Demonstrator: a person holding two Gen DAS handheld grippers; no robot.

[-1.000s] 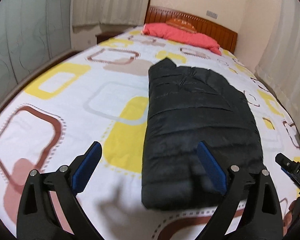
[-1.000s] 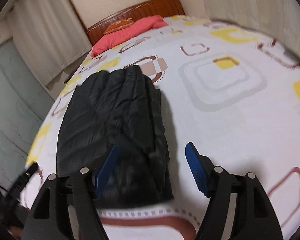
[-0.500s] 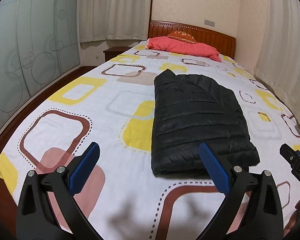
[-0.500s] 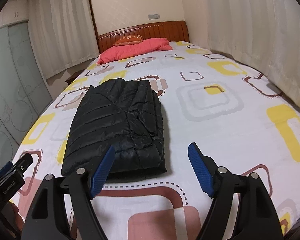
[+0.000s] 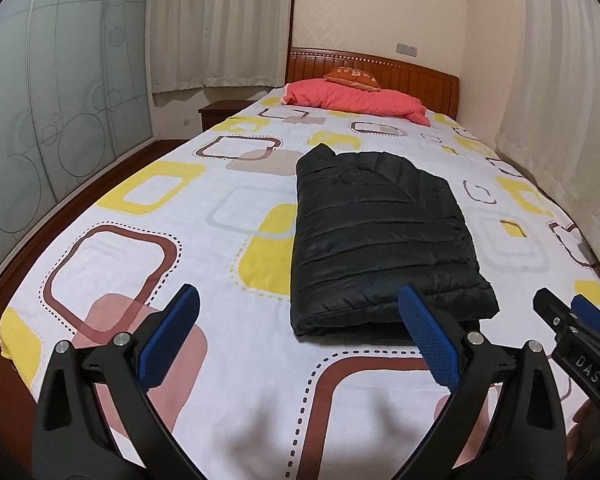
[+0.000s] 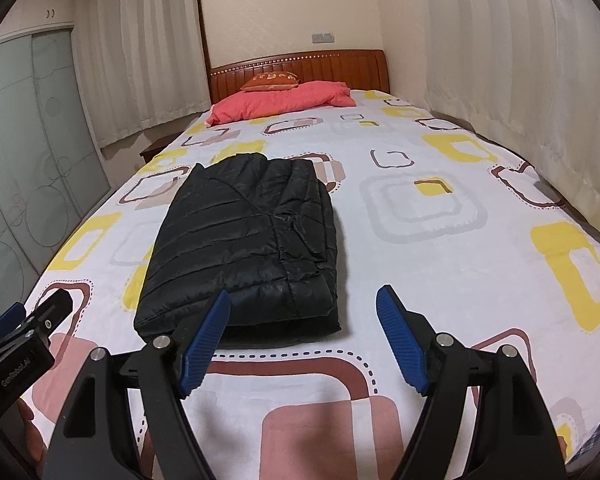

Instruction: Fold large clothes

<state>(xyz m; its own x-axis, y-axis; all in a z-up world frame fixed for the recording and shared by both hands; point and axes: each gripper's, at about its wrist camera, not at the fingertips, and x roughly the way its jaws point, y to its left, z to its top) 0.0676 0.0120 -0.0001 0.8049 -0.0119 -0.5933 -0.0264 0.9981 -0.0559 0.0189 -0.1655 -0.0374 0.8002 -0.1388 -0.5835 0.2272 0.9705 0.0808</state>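
Jacket (image 5: 380,236): near edge hidden behind my left gripper (image 5: 300,332); both grippers apart, empty, now farther back; right gripper (image 6: 304,336).

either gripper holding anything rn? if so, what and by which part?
Nothing is held. The left hand-held gripper and right hand-held gripper both stand open and empty, short of the folded black jacket lying on the bed.

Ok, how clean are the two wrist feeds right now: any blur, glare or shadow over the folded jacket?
Left wrist view: sharp, with the black puffer jacket evenly lit under warm room light and no glare; soft shadows fall on the bedsheet below the left gripper. Right wrist view: equally crisp, fisheye bending the curtains, dark corner vignetting, and the right gripper open in front of the jacket.
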